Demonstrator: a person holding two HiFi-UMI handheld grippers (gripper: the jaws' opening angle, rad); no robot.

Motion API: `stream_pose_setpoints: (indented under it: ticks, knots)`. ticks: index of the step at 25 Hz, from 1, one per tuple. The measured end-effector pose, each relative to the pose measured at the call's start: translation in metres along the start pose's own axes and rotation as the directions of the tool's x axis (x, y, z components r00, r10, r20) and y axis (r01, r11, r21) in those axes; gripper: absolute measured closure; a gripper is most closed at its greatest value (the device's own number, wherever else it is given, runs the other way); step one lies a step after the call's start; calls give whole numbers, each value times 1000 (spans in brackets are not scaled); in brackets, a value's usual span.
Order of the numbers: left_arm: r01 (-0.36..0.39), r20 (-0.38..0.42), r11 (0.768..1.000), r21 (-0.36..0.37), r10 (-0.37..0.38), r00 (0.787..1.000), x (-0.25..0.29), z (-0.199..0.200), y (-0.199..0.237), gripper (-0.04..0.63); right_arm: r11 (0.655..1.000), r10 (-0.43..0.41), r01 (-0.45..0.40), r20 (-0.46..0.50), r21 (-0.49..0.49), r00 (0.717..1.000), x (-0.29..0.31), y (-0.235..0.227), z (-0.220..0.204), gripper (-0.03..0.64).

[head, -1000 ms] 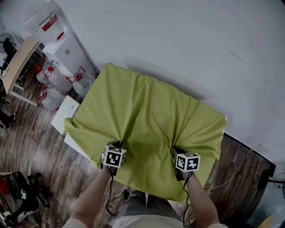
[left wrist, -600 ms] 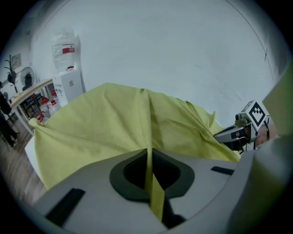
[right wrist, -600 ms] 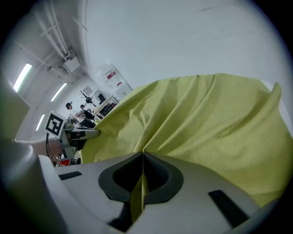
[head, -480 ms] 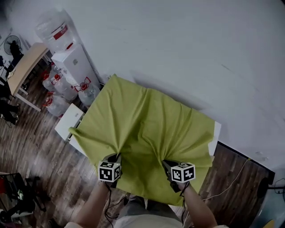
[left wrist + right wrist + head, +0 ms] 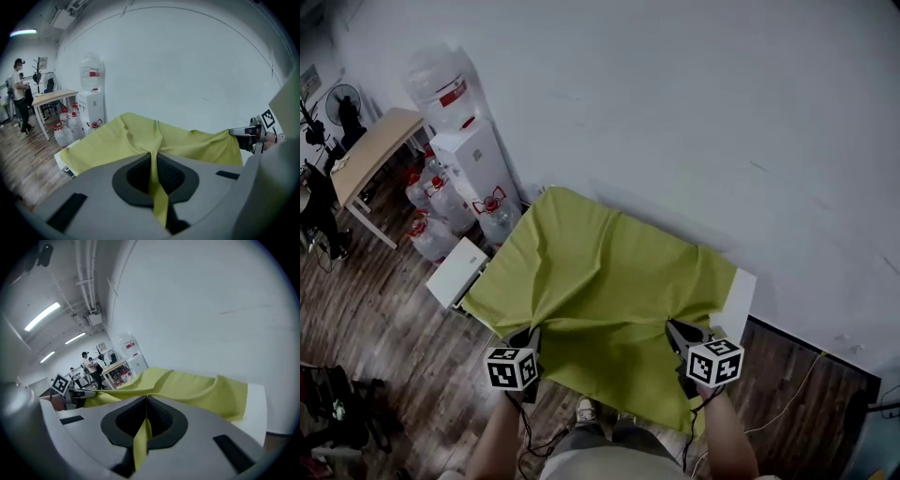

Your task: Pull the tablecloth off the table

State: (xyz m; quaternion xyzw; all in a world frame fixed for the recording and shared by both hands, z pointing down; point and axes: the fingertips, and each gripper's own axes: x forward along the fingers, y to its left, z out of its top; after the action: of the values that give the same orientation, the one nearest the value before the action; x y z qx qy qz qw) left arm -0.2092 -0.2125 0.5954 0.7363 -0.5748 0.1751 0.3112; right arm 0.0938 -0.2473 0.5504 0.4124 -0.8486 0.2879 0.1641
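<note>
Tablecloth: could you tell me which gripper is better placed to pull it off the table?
Probably the left gripper. It and the right gripper both clamp the tablecloth, but the table is bare at its right edge, so more cloth lies left.

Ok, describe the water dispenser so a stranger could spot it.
Start at the table under the green tablecloth by the wall. Left of it stands a white cabinet, the water dispenser; unlike the loose bottles on the floor, it carries one on top.

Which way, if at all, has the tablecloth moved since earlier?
Yes. The tablecloth has slid toward the person, baring more of the table's right end.
</note>
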Motion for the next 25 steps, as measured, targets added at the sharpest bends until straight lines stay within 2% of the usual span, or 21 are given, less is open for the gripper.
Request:
stream_pose_setpoints:
  ticks: [3,4,7,9,12,17,22,25]
  knots:
    - [-5,83,997,-79,11,996,-24,29,6,572,996,0,8,90,-91,996,-23,16,41,586]
    - [-3,113,996,-85,13,994,-33,40,6,572,994,1,13,120,-109,993,-30,23,54,586]
    - [-26,206,999,-38,33,978,-60,80,6,572,986,4,32,217,-162,976,-53,42,96,586]
    - [-37,284,999,-11,38,958,-83,115,5,572,982,20,37,293,-188,956,-73,55,127,586]
    - [-32,399,998,45,12,917,-117,174,-6,572,968,51,51,393,-246,918,-107,75,174,586]
    - [-90,536,983,162,-11,844,-171,261,-23,572,916,118,111,525,-385,843,-153,121,250,586]
    - [-135,628,959,248,-53,777,-237,317,-38,571,888,205,129,631,-442,748,-209,173,307,586]
    - [-151,689,950,274,-84,720,-278,340,-46,571,868,237,166,683,-468,691,-238,201,330,586]
